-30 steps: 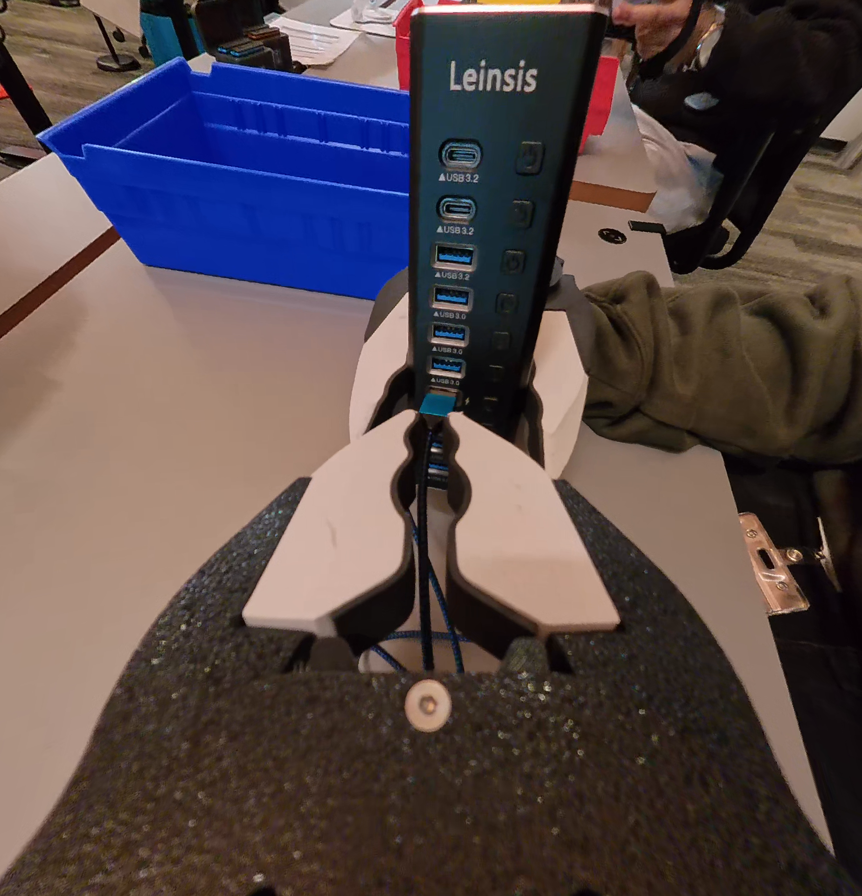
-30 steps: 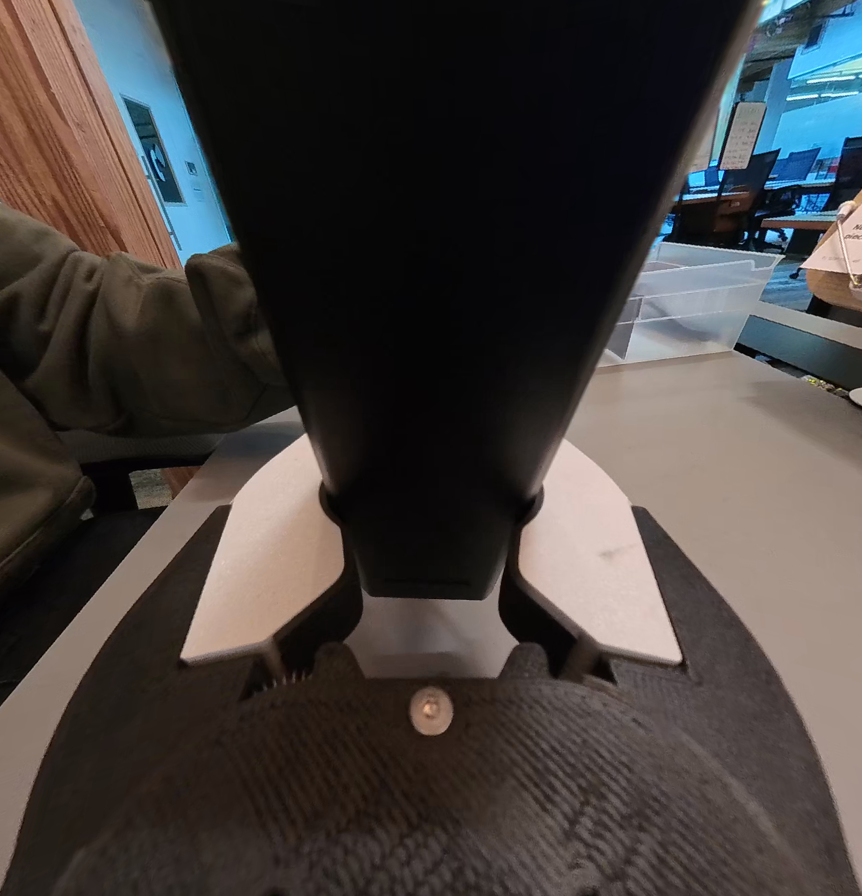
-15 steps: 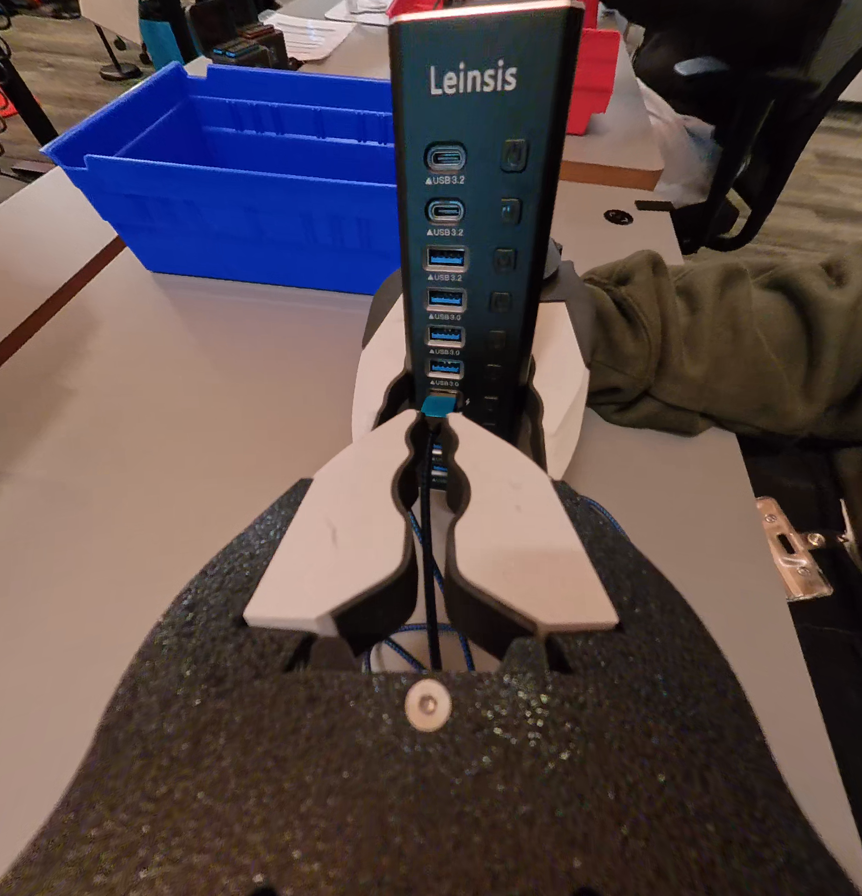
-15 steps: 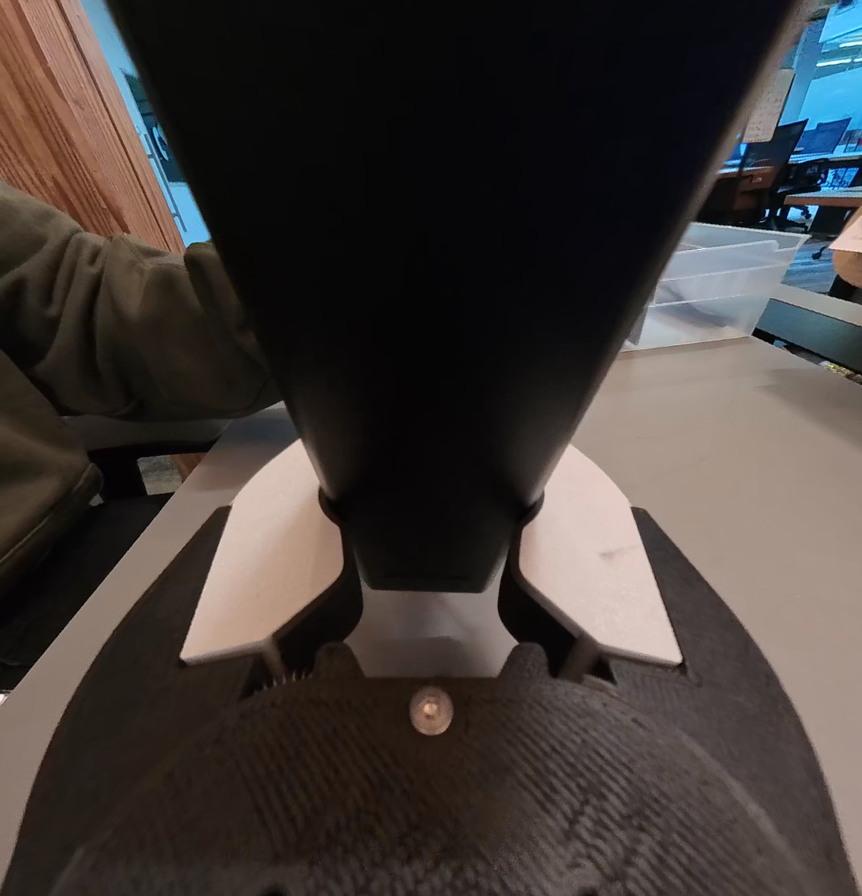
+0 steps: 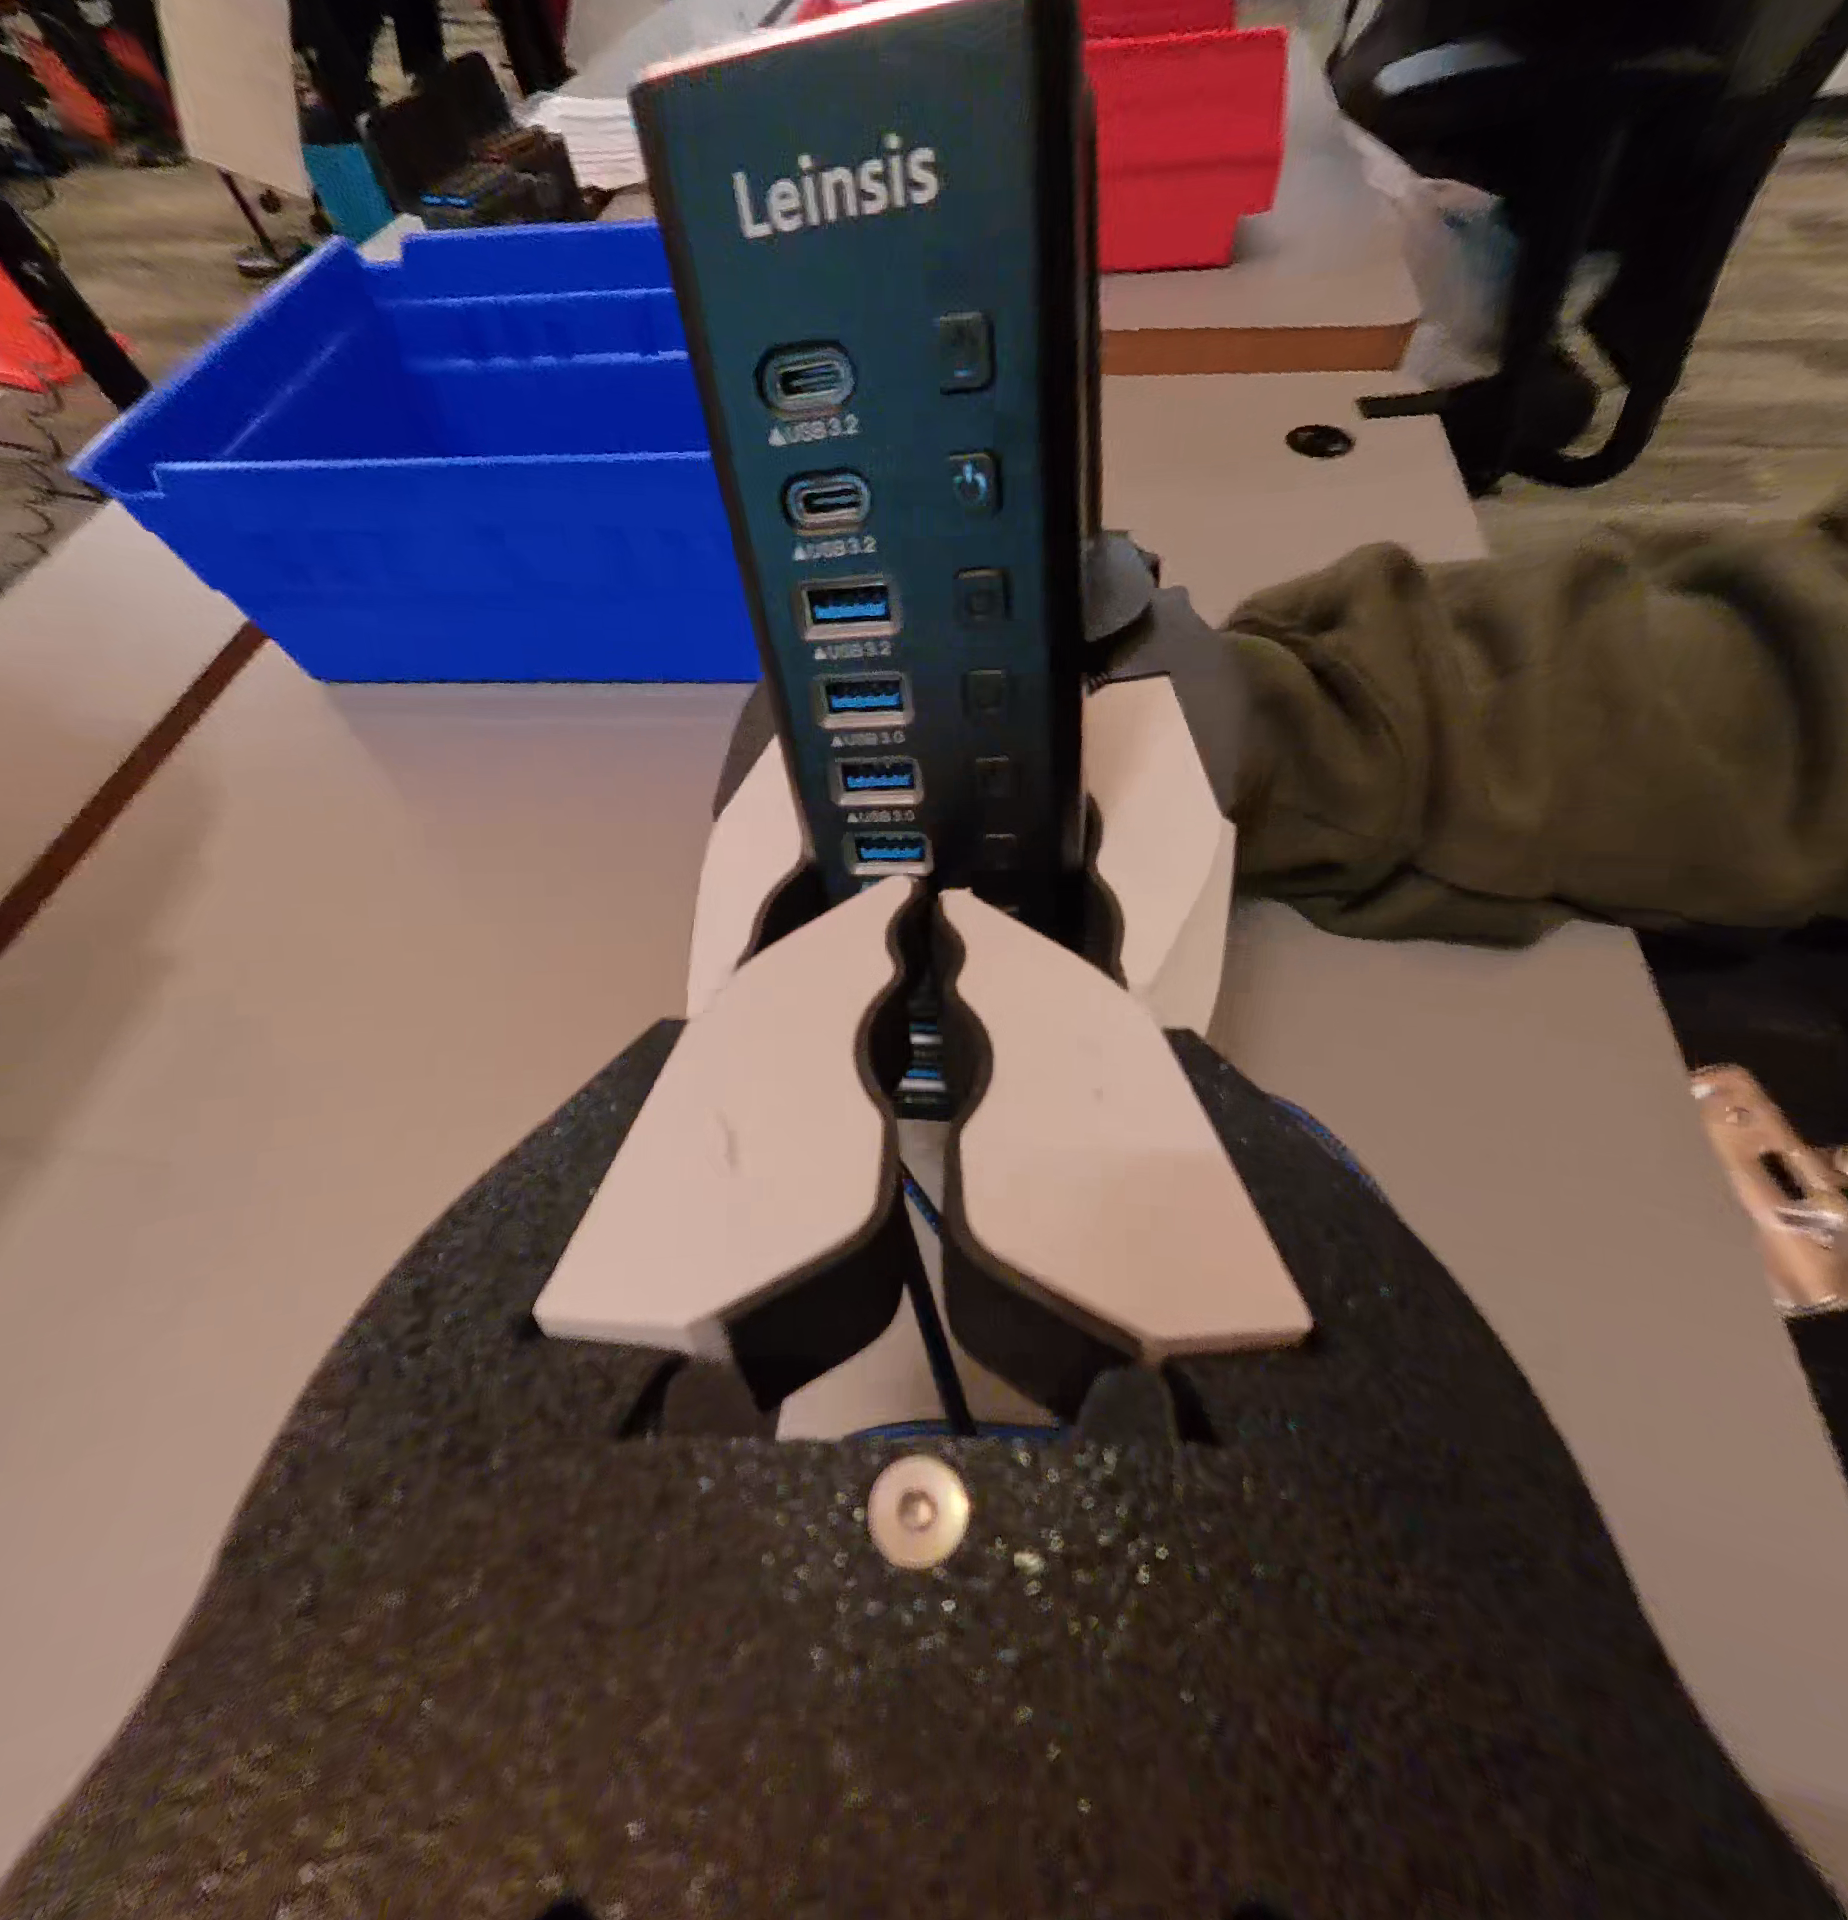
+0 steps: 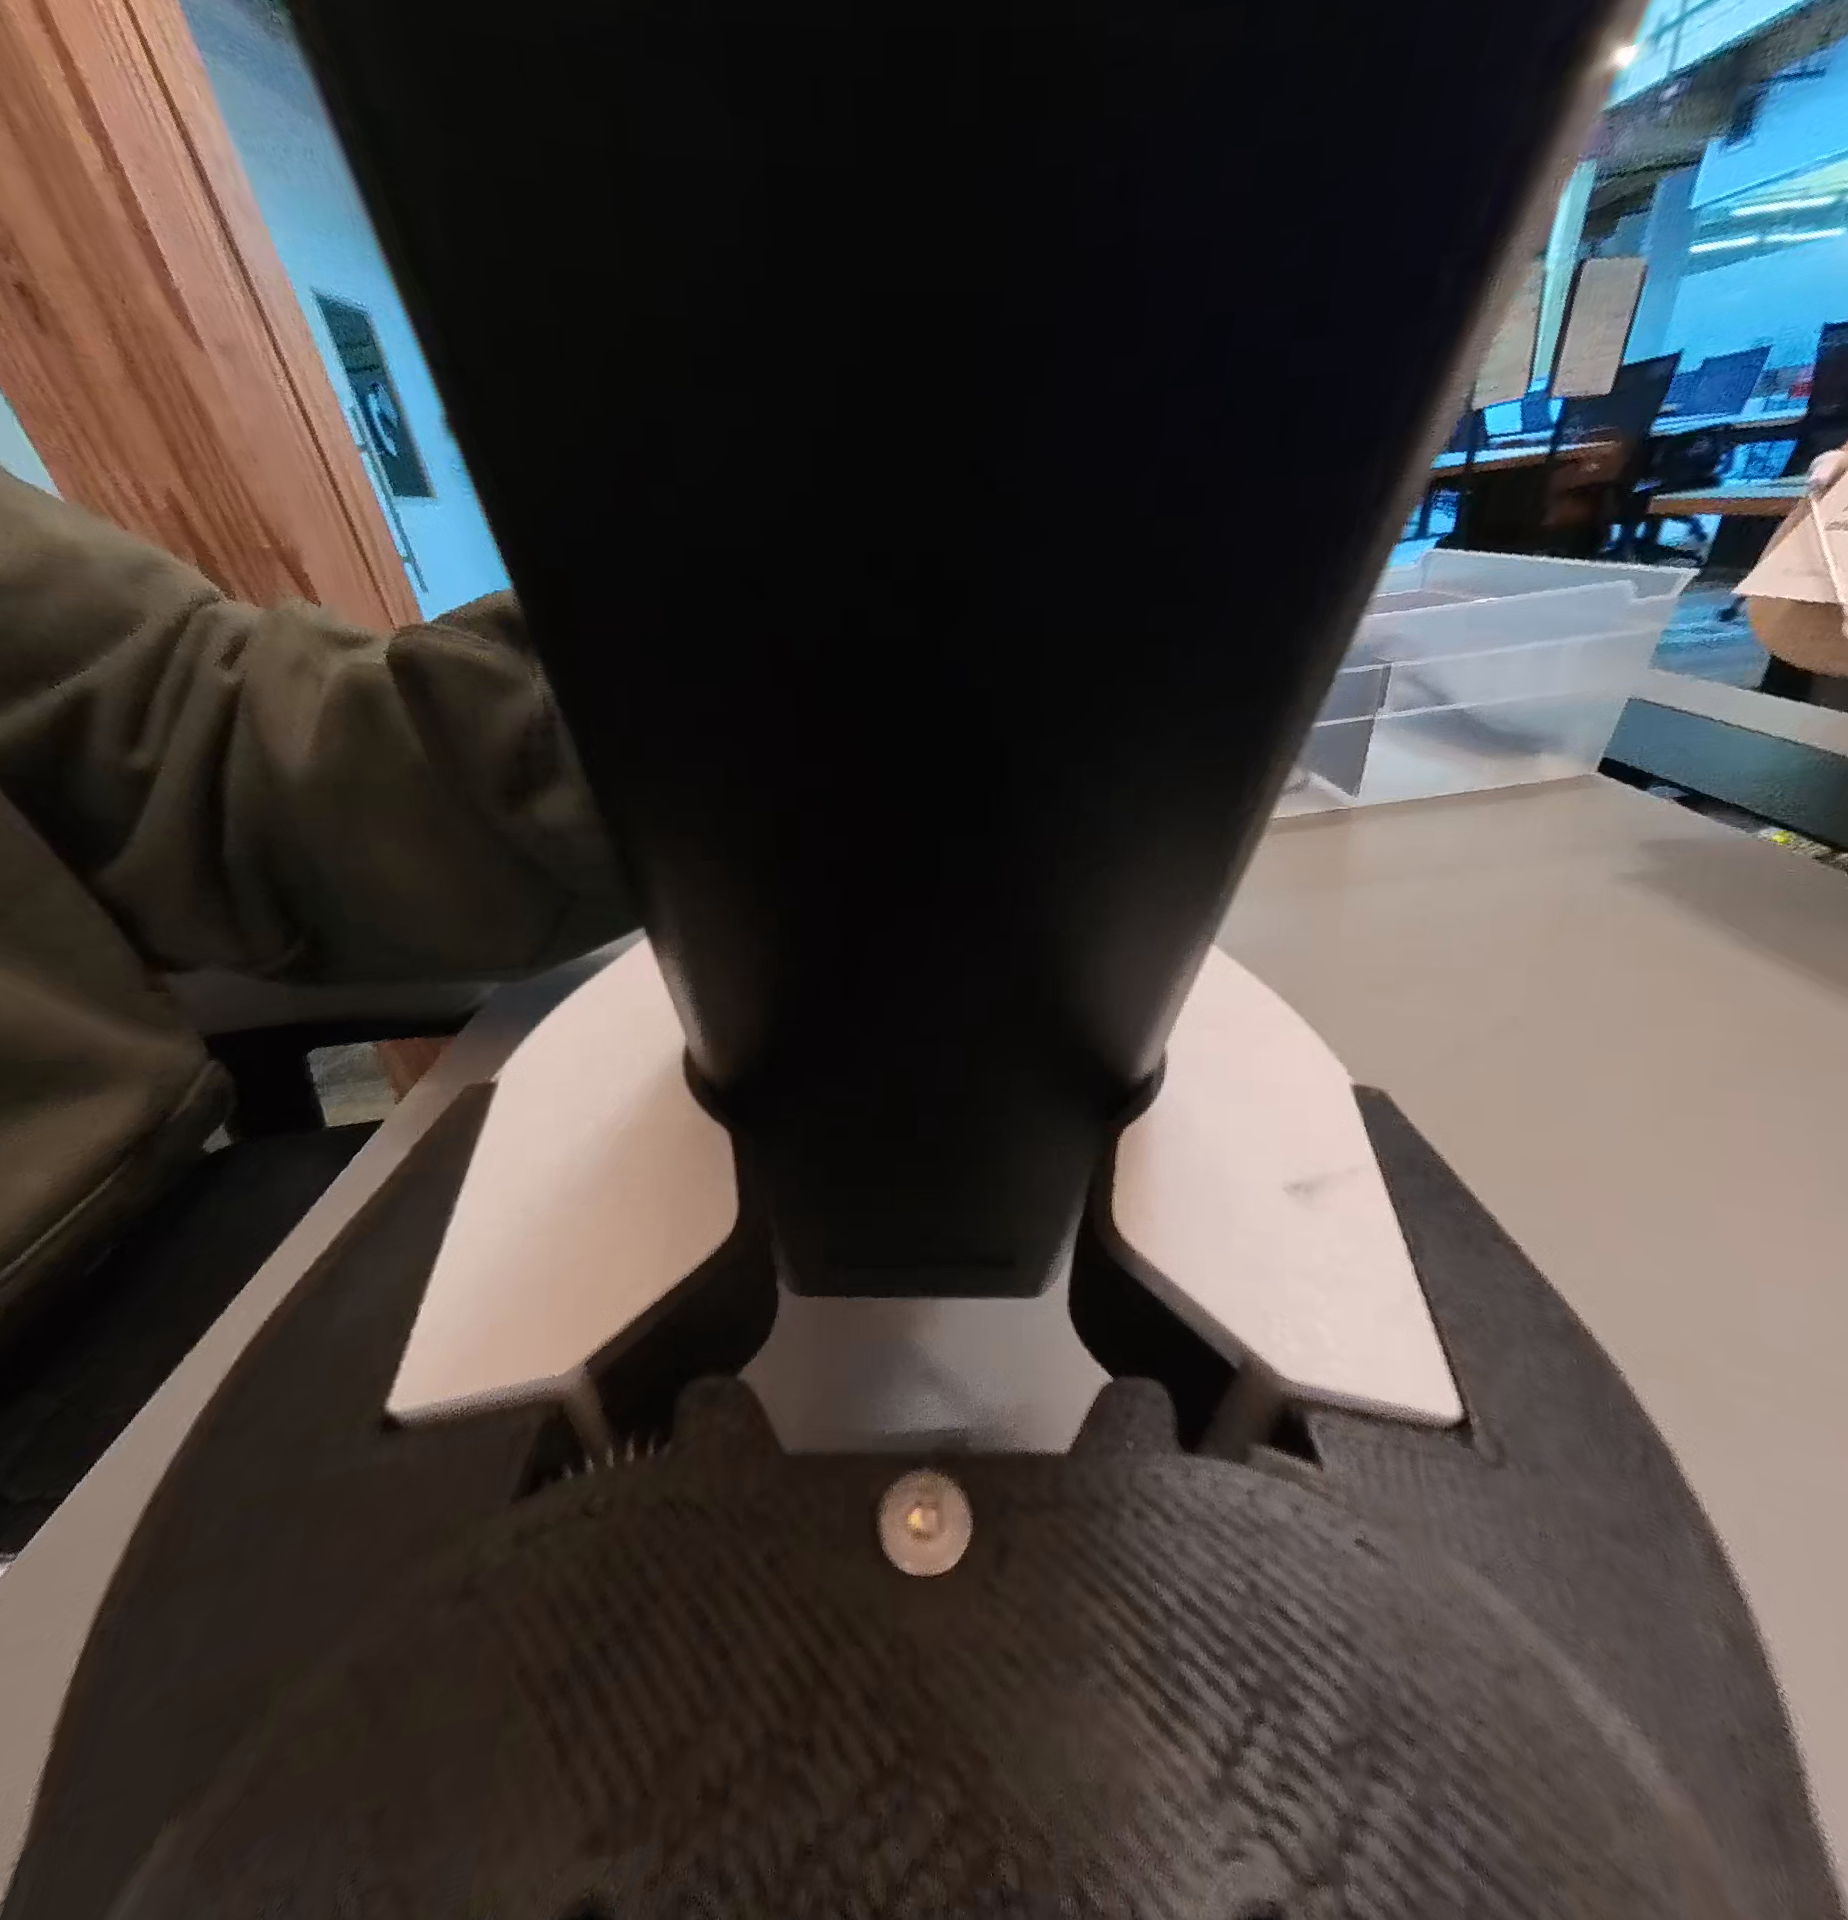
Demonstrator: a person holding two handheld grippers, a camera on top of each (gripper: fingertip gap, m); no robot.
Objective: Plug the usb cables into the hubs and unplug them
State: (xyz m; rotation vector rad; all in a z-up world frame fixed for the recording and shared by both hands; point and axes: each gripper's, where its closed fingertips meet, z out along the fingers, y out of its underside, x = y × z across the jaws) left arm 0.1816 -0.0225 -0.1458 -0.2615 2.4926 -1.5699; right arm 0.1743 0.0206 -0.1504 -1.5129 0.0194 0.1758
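Observation:
A black USB hub (image 5: 878,312) stands upright, its column of ports facing my left wrist camera. My right gripper (image 6: 920,1086) is shut on the hub's lower end; the hub's dark back (image 6: 920,520) fills that view. Its white fingers (image 5: 1159,831) show behind the hub in the left wrist view. My left gripper (image 5: 918,904) is shut on a dark blue braided USB cable (image 5: 925,1278), with its tips against the hub's face just below a blue port. The plug itself is hidden behind the fingertips.
A grey table (image 5: 328,1039) carries a blue bin (image 5: 432,520) at the back left and a red bin (image 5: 1180,145) farther back. An olive sleeve (image 5: 1574,727) rests at the right. A metal bracket (image 5: 1793,1195) sits at the table's right edge. A clear bin (image 6: 1471,675) stands beyond. Left and right tips are no more than a few centimetres apart.
My left gripper has closed in on the hub's face, and the blue plug tip seen earlier is now hidden. The hub has turned slightly, showing its right side. Both grips are unchanged.

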